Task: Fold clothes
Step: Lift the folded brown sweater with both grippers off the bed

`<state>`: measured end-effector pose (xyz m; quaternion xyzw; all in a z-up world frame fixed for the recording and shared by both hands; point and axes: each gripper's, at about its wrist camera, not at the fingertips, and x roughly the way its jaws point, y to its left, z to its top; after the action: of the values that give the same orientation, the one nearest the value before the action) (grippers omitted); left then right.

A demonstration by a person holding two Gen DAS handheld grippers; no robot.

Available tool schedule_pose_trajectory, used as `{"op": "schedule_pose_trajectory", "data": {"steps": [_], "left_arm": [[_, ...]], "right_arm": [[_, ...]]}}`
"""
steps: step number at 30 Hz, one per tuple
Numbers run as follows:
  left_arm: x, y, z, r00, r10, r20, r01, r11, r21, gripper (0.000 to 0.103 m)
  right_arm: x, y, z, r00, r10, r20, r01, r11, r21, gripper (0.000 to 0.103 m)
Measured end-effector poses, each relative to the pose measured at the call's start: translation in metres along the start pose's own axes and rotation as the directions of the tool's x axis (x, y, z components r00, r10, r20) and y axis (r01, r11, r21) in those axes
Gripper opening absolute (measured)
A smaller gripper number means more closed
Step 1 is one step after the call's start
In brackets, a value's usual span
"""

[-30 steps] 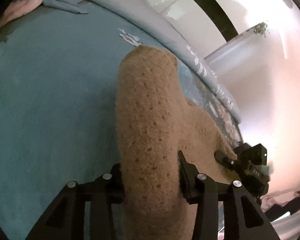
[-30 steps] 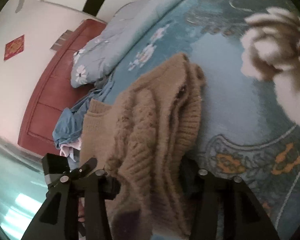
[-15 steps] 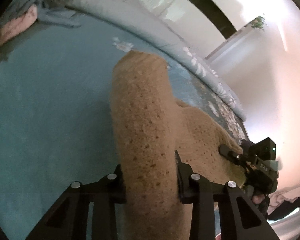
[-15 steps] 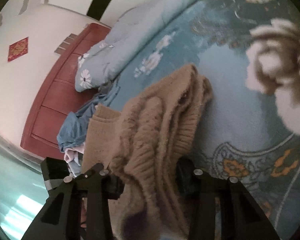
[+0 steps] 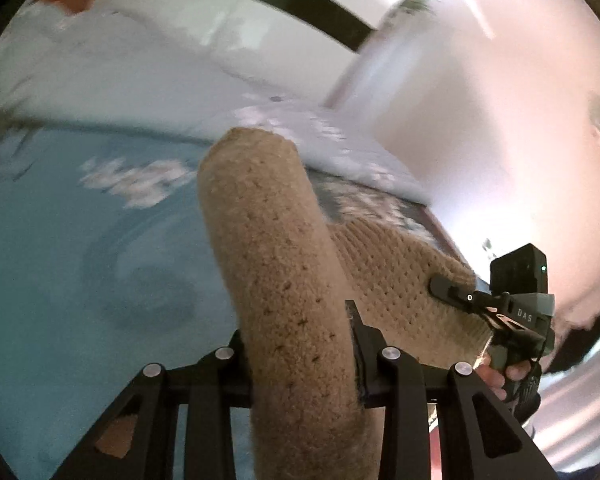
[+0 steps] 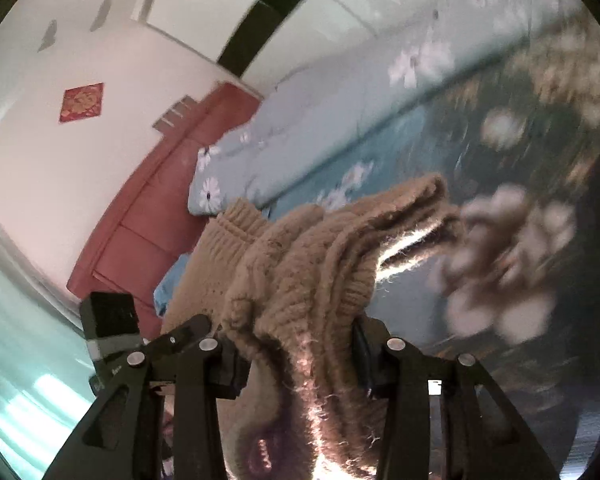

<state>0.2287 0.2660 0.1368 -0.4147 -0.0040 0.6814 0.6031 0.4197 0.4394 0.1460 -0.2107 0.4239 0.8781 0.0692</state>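
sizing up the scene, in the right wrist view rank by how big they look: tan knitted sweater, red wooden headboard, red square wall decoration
1. tan knitted sweater, inflated by closeness to the camera
2. red wooden headboard
3. red square wall decoration

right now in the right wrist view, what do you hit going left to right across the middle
white wall → red wooden headboard → light blue floral quilt → tan knit sweater held in the right gripper → big pale flower print on the teal bedspread
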Motion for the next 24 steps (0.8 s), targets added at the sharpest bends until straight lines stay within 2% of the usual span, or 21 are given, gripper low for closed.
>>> {"op": "schedule_pose_trajectory", "data": {"steps": [6,10,13,15,18,20,22,24], "left_arm": [[0.058,-0.101,0.049,0.99,-0.13,-0.061,0.137,0.984,0.114,0.036],[0.104,-0.167,0.063,0.974,-0.195,-0.111,0.212,0.962,0.17,0.036],[0.138,-0.205,0.061,0.965,-0.215,-0.15,0.241,0.953,0.186,0.036],[0.158,-0.23,0.057,0.958,-0.228,-0.173,0.26,0.946,0.192,0.036],[0.18,-0.257,0.045,0.945,-0.259,-0.199,0.297,0.935,0.193,0.036],[0.19,-0.271,0.035,0.935,-0.285,-0.211,0.325,0.926,0.191,0.036],[0.207,-0.281,0.024,0.932,-0.287,-0.22,0.332,0.921,0.206,0.036],[0.223,-0.283,0.015,0.939,-0.268,-0.216,0.314,0.924,0.22,0.036]], "right_arm": [[-0.11,-0.01,0.048,0.99,-0.105,0.092,0.113,0.989,-0.093,0.044],[-0.177,-0.036,0.076,0.976,-0.173,0.135,0.181,0.982,-0.05,0.044],[-0.221,-0.059,0.093,0.961,-0.227,0.16,0.232,0.972,-0.017,0.044],[-0.246,-0.07,0.103,0.949,-0.276,0.154,0.285,0.958,-0.04,0.044],[-0.279,-0.095,0.113,0.947,-0.298,0.121,0.303,0.953,-0.023,0.044],[-0.296,-0.11,0.114,0.938,-0.323,0.125,0.327,0.945,-0.012,0.044],[-0.311,-0.126,0.112,0.934,-0.329,0.138,0.333,0.943,-0.011,0.044],[-0.318,-0.142,0.11,0.93,-0.336,0.151,0.343,0.939,-0.018,0.045]]}}
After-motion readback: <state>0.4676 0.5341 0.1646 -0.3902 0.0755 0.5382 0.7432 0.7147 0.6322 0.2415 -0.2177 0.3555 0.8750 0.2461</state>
